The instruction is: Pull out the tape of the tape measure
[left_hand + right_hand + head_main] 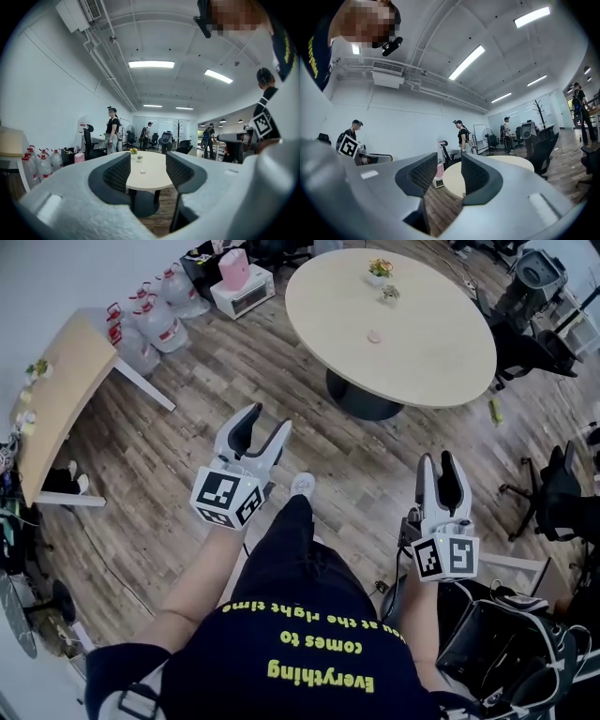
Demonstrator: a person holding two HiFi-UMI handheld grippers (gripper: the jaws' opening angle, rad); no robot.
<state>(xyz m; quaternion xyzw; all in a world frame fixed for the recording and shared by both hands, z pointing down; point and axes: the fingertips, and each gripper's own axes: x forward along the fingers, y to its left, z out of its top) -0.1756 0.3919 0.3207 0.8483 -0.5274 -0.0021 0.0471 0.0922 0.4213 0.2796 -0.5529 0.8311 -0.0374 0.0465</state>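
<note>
Finding 1, grippers. My left gripper has its jaws standing apart with nothing between the pads; through the gap its own view shows only the table beyond. My right gripper is likewise parted and empty, though a little narrower. Both are held out level, short of the table and pointed toward it, well apart from each other.

Finding 2, reason. I judge this a ready posture, not a working one: neither gripper touches anything, so the pull is not under way.

Finding 3, tape measure. I cannot find it in any view, so its look and condition go unreported. On the table lie a small pale disc near the middle and two pots toward the far edge. The disc is too small to identify.
</note>
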